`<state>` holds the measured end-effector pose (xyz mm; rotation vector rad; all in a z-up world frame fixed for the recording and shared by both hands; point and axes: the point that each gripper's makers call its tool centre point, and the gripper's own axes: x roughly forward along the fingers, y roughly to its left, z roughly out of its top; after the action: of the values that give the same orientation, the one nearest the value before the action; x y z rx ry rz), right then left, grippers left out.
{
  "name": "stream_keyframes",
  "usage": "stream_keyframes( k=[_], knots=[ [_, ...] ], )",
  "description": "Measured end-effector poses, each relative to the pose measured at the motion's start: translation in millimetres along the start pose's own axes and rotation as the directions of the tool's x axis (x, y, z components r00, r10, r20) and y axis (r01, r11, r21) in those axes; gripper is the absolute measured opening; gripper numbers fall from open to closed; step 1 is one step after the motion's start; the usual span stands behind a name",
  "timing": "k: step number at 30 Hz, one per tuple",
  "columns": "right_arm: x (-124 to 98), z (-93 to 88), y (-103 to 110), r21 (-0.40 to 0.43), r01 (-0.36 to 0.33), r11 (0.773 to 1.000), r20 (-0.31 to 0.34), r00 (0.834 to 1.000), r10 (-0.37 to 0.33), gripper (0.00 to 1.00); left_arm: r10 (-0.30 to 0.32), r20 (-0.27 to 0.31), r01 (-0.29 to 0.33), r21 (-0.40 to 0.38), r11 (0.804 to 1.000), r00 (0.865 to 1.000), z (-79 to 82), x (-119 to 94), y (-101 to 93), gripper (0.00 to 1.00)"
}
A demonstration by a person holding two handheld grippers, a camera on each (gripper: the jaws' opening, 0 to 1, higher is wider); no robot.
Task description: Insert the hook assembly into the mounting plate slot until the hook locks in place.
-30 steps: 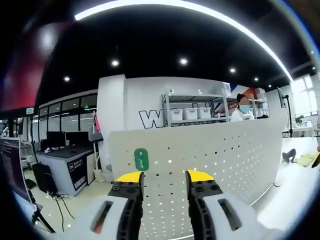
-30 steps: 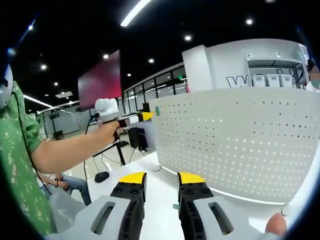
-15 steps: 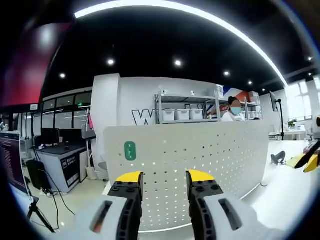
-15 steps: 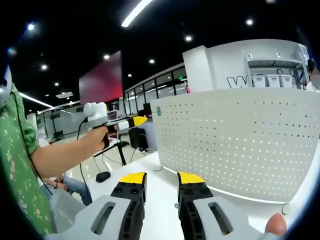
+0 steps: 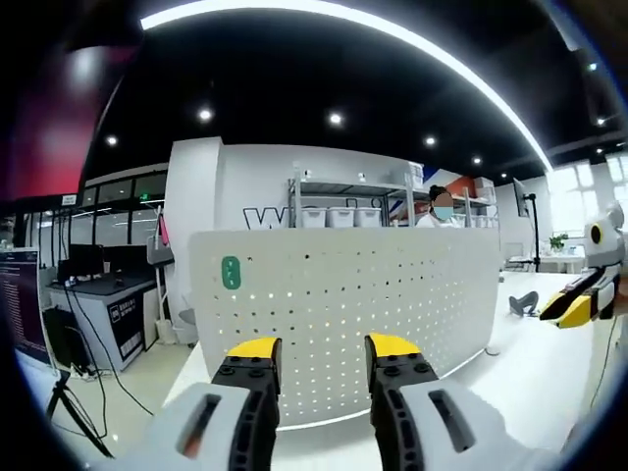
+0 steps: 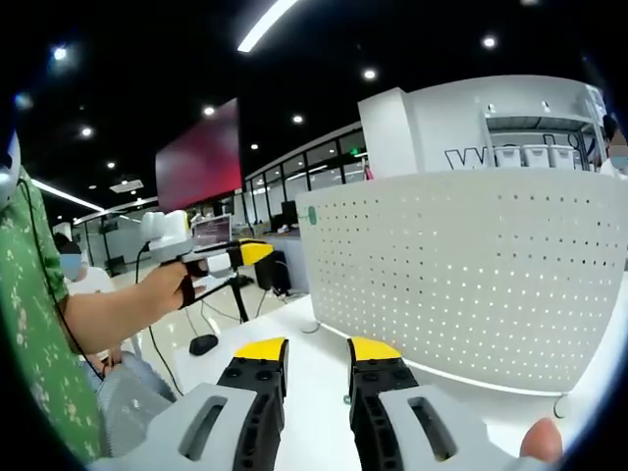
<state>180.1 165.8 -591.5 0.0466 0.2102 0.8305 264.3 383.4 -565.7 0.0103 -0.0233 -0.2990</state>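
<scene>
A white perforated mounting plate (image 5: 363, 304) stands upright on the white table (image 5: 530, 383). A small green hook piece (image 5: 231, 272) sits near its upper left corner. My left gripper (image 5: 324, 345) hangs open a short way in front of the plate, nothing between its yellow-tipped jaws. In the right gripper view the plate (image 6: 471, 265) curves across the right half with the green hook (image 6: 312, 215) at its left edge. The left gripper (image 6: 257, 251), in a hand, floats left of that edge, apart from it. My right gripper (image 6: 316, 349) is open and empty over the table (image 6: 294, 334). It also enters the left gripper view, the right gripper (image 5: 567, 309).
A person in a green patterned shirt (image 6: 29, 324) fills the left of the right gripper view. Behind the plate are a shelf with bins (image 5: 343, 216) and another person (image 5: 442, 211). A desk with screens (image 5: 98, 294) stands on the floor to the left.
The left gripper has drawn back and to the left, away from the plate's edge; the green hook stays on the plate. The right gripper has held still.
</scene>
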Motion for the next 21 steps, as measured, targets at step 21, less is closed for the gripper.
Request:
stream_keyframes(
  k=[21],
  knots=[
    [-3.1, -13.3, 1.3, 0.012, -0.011, 1.0, -0.023, 1.0, 0.011, 0.23, -0.057, -0.058, 0.054, -0.048, 0.997, 0.997, -33.5, -40.8, -43.6, 0.34]
  ],
)
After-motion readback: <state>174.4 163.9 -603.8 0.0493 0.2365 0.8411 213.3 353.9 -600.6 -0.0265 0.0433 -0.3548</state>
